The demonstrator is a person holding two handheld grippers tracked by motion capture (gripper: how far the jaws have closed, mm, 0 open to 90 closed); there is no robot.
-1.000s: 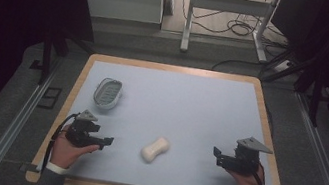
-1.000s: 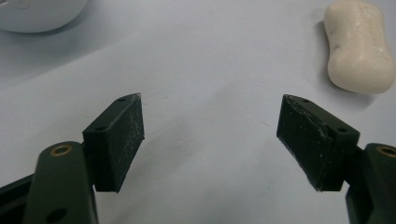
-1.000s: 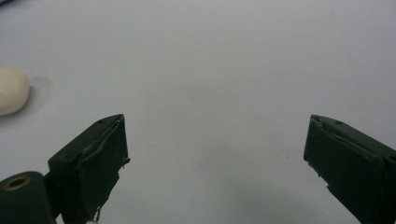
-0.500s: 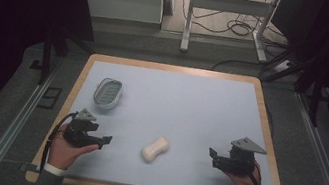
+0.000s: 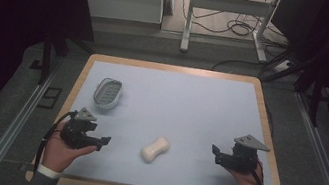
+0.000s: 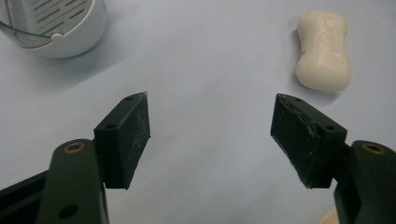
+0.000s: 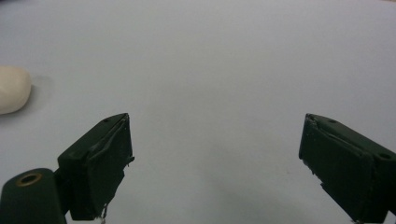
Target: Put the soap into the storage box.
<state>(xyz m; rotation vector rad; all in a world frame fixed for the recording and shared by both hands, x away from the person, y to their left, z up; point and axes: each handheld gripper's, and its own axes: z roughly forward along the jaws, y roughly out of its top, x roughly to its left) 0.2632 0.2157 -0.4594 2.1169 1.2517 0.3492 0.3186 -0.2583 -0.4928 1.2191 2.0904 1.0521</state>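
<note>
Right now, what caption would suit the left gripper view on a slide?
Open left gripper over pale blue table, cream waisted soap bar and white slotted soap dish ahead.

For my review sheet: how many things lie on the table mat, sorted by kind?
Soap bar: 1
Soap dish: 1
Total: 2

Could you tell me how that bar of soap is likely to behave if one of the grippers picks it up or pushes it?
The soap bar looks solid, so it should stay stiff. Its smooth, rounded surface may slip between flat pads; the narrower waist seems the safest place to grip. Lying flat on the table, it would probably slide or pivot rather than roll when pushed.
</note>
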